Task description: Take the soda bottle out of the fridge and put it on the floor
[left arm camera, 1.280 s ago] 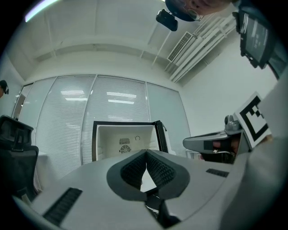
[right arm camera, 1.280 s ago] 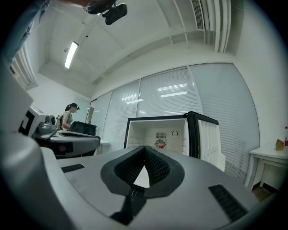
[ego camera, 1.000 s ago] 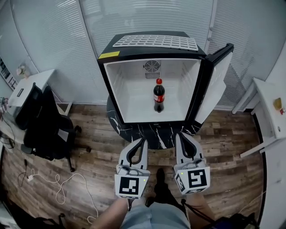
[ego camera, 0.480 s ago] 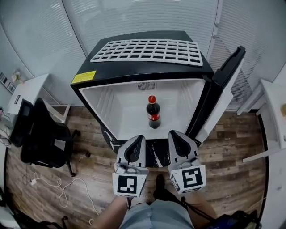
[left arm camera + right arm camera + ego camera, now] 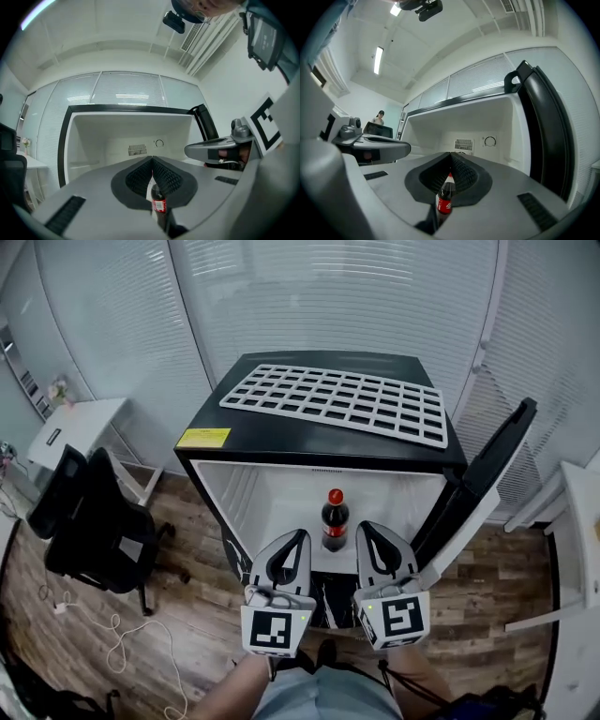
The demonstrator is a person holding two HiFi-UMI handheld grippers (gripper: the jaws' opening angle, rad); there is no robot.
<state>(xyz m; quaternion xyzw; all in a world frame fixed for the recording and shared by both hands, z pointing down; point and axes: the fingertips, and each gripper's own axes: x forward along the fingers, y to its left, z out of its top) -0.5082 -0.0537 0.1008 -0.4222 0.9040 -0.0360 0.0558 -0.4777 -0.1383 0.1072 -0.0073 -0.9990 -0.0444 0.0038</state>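
At the far left a white desk (image 5: 80, 423) stood by the blinds, with a black office chair (image 5: 94, 531) in front of it and a pale cable (image 5: 122, 652) lying loose on the wooden floor (image 5: 187, 615). In the middle was the small black fridge (image 5: 281, 442), with a white wire grille (image 5: 337, 401) resting flat on its top.

The left tongs (image 5: 298, 538) pointed level at the open compartment. Their jaws were pressed together and held nothing. The soda bottle (image 5: 334, 519) stood upright on the white floor of the fridge, near the front edge. It stood between the tips of the two tools and a little beyond them, and it touched neither. The right tongs (image 5: 364, 529) were also fully closed and empty. At the far right the fridge door (image 5: 492, 474) hung open.

I think the reach was only at its beginning, and several things could go wrong. If either tool went forward with its jaws together, the tip would push the tall, narrow bottle and could tip it over inside. The bottle is round and smooth, so a grip high on the neck or only by the tips may let it turn or slip on the way down to the floor. The open door was close to the right tongs, and a wide swing there might knock it.
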